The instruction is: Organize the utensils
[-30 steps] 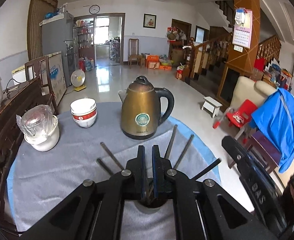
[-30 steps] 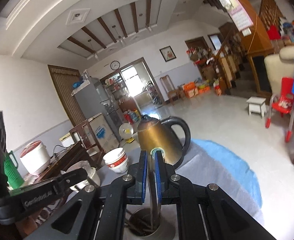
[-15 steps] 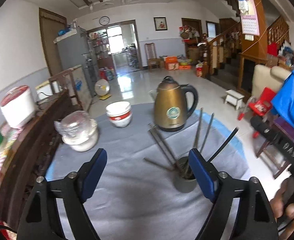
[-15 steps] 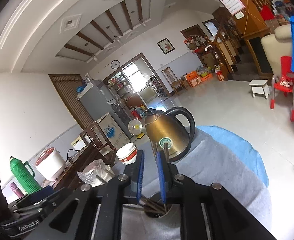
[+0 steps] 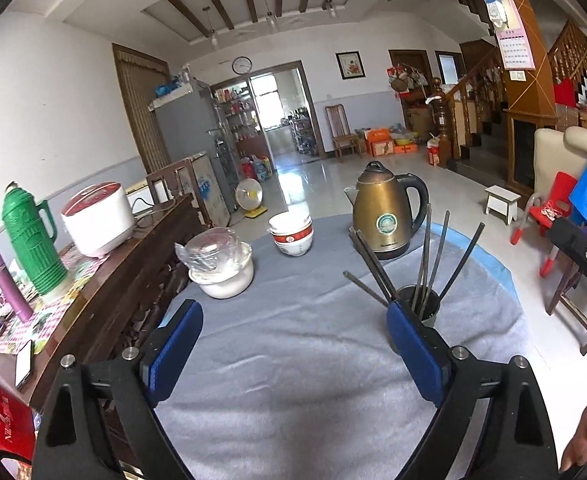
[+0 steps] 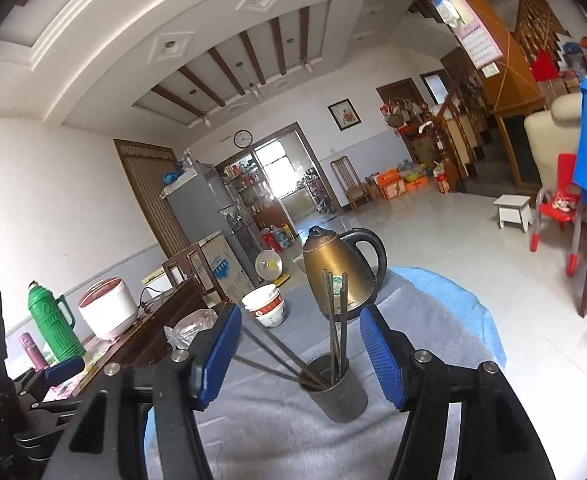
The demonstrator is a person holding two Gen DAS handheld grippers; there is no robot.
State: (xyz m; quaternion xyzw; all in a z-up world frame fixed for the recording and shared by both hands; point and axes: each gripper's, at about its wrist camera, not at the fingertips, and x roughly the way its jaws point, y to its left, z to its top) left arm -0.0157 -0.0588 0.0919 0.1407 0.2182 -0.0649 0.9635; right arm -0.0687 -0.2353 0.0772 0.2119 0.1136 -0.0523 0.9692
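The left wrist camera looks forward and slightly downward across the grey tablecloth [image 5: 293, 360], with the metal cup [image 5: 421, 304] of chopsticks near, at 2 o'clock from frame centre. The right wrist camera sits closer to that cup [image 6: 335, 388], views it at 6 o'clock, and is aimed nearer level, taking in more ceiling. Both views share the cup, the kettle [image 5: 383, 216], the stacked bowls [image 5: 292, 234] and the far doorway.

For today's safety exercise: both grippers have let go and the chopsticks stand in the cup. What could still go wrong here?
1. The chopsticks splay far out of the small cup; a knock from either gripper could tip it.
2. The left gripper, jaws just opened and empty, has its right finger close beside the cup and may catch the leaning sticks.
3. The kettle stands just behind; falling sticks could hit it.
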